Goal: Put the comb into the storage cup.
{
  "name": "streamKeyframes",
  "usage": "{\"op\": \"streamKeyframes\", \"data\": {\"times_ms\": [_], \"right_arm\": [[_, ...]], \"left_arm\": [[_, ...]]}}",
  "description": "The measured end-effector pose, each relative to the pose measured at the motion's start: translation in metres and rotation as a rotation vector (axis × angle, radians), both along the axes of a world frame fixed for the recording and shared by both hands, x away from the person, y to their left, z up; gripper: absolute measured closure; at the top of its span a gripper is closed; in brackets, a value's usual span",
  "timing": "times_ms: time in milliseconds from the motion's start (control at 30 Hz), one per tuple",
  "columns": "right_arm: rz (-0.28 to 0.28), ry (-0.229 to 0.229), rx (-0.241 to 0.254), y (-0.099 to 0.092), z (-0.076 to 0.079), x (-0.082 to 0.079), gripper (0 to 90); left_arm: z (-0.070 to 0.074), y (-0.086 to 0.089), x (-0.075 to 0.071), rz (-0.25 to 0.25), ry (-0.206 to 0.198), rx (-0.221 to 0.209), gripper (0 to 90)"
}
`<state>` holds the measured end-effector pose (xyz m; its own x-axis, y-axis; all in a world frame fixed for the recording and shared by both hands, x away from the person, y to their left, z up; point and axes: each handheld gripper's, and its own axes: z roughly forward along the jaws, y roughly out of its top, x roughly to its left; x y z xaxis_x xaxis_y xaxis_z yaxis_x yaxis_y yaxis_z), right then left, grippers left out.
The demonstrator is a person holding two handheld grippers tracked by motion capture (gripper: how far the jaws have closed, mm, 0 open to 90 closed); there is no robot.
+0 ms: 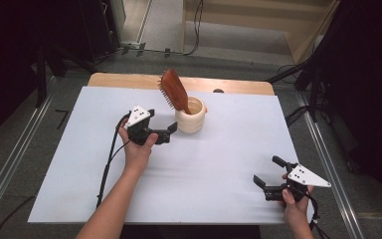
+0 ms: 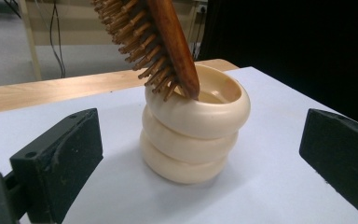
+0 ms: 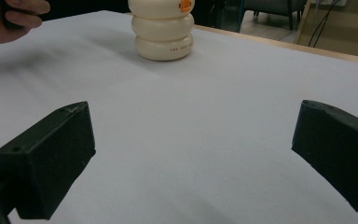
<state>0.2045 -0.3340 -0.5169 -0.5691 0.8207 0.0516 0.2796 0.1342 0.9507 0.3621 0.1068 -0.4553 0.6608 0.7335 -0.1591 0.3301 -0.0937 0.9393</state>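
Looks like we're about done: wooden hairbrush already stands in the cream holder, both grippers' fingers spread, grasping nothing.

At centre frame we see a cream ribbed holder on the table, a wooden hairbrush leaning inside it. Our left tongs stand wide apart at the lower corners, holding nothing.

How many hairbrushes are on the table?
1. The wooden hairbrush stands handle-down in the cream ribbed cup near the far middle of the white table, leaning left, just ahead of the open left claw. No others seen.
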Motion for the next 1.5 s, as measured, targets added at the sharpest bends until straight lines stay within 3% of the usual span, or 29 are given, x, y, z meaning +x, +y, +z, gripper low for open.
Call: {"op": "streamKeyframes", "data": {"times_ms": [467,1500], "right_arm": [[-0.001,-0.001,-0.004,0.001,0.000,0.000,0.0],[-0.006,0.001,-0.011,0.001,0.000,0.000,0.0]], "left_arm": [[-0.005,0.022,-0.021,0.008,-0.009,-0.008,0.0],[-0.011,0.072,-0.063,0.033,-0.028,0.023,0.0]]}}
